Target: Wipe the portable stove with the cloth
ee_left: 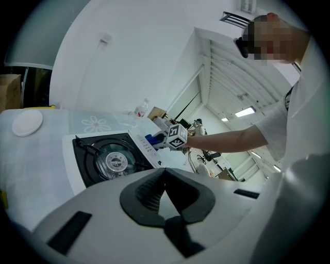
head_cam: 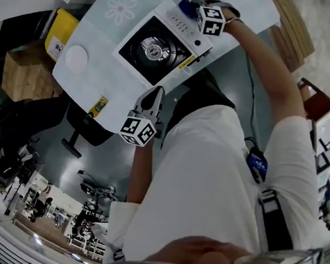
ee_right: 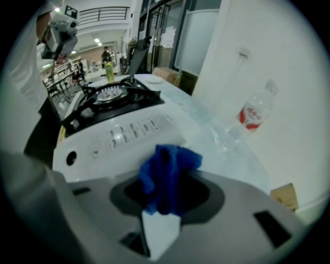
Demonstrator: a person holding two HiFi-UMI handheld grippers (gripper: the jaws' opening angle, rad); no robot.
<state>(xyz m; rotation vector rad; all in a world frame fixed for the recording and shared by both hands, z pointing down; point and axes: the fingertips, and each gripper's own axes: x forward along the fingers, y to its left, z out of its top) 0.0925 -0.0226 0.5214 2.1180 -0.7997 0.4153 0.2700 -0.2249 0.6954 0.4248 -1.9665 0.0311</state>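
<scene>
Cloth [ee_right: 170, 165] — blue, crumpled, in right gripper [ee_right: 164, 195]

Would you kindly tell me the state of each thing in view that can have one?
Cloth: bunched, clamped between jaws.
Right gripper: jaws shut on the cloth.
Left gripper: jaws shut, empty.
Stove: unlit, nothing on its burner.
Bottle: upright.
</scene>
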